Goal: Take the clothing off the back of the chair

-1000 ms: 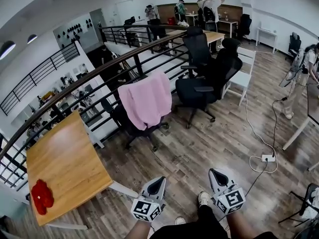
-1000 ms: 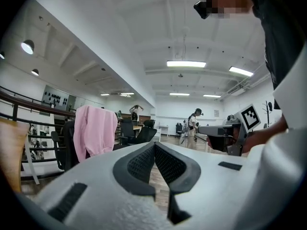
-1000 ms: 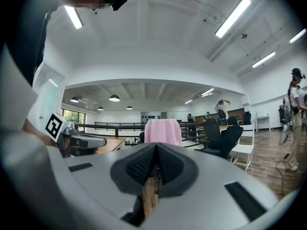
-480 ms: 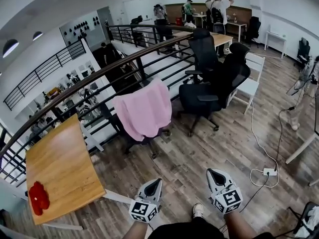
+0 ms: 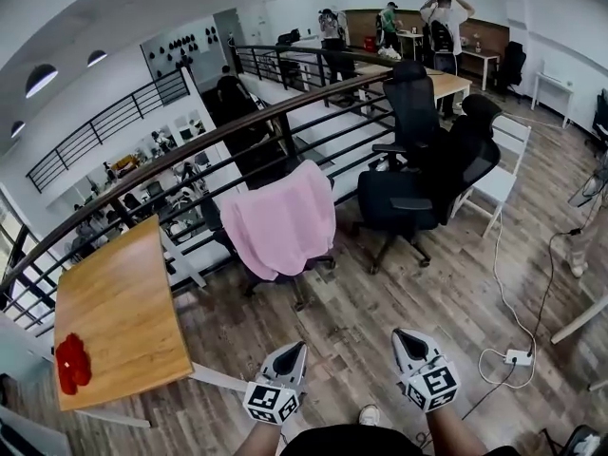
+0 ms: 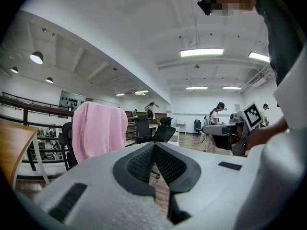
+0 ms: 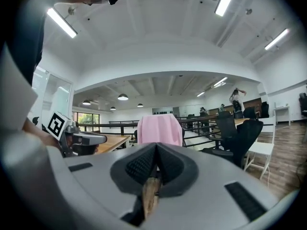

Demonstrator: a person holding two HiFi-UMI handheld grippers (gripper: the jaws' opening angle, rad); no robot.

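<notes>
Head view: both grippers are held low at the bottom edge, well apart from the target. The left gripper (image 5: 290, 354) and the right gripper (image 5: 411, 342) are noted as clenched, jaws pressed together with nothing between them; both gripper views confirm this.

The pink clothing (image 5: 282, 218) is draped over the back of a black chair (image 5: 309, 266), which stands just beside the railing (image 5: 180, 164).

Step judged: approach. No grasp has been made yet. For the next move, the gap to the chair would have to be closed, the jaws spread, and the cloth pinched near its top edge so that it can be lifted up and off the backrest.

Surroundings noted:
- A wooden table (image 5: 119, 316) is to the left, bearing a red object (image 5: 70, 364).
- Black office chairs (image 5: 423, 174) and a white chair (image 5: 501, 169) are to the right.
- A power strip (image 5: 518, 356) with its cable lies on the floor.

Nothing is seen standing between grippers and chair. The table corner lies near the left side of that path.
</notes>
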